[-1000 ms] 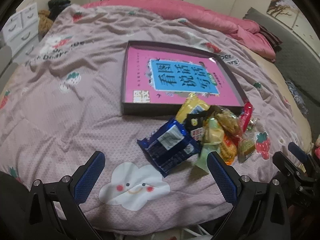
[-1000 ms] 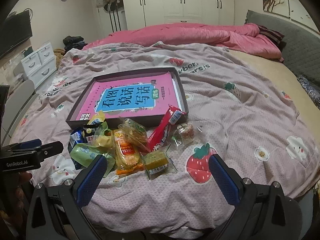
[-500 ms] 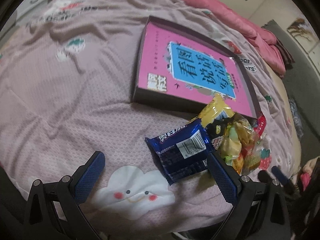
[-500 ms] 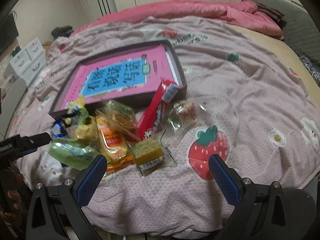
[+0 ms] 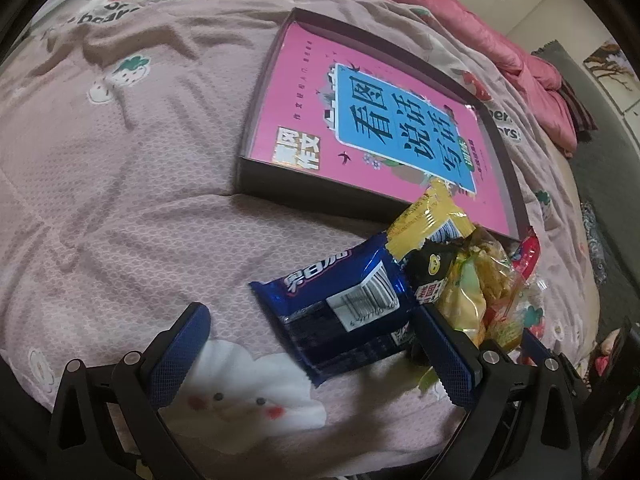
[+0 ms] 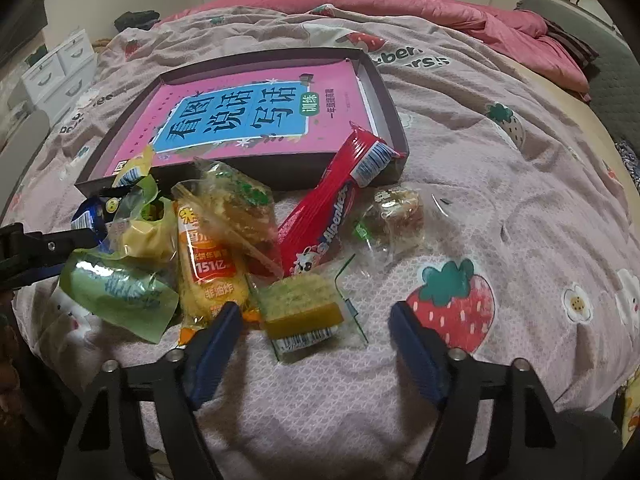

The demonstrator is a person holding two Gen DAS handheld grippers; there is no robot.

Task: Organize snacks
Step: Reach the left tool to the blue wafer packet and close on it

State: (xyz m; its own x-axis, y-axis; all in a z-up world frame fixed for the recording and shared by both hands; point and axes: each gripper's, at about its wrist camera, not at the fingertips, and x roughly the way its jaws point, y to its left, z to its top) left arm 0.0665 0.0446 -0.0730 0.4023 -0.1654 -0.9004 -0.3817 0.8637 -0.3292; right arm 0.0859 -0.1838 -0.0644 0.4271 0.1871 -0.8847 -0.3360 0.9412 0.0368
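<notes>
A pile of snacks lies on the bedspread in front of a dark shallow tray that holds a pink book. My left gripper is open. A blue biscuit packet lies between its fingers, close to the right pad. My right gripper is closing; a small green-yellow cake packet sits between its pads, untouched. A red candy stick leans on the tray's corner. An orange packet and a green packet lie to the left.
A clear-wrapped pastry lies right of the red stick. A yellow packet rests on the tray's near rim. A pink quilt is bunched at the far side. White drawers stand left of the bed.
Both grippers have sunk closer to the snack pile. The right jaws have narrowed around the small cake packet. The left view has rolled and the blue packet now sits between its fingers.
</notes>
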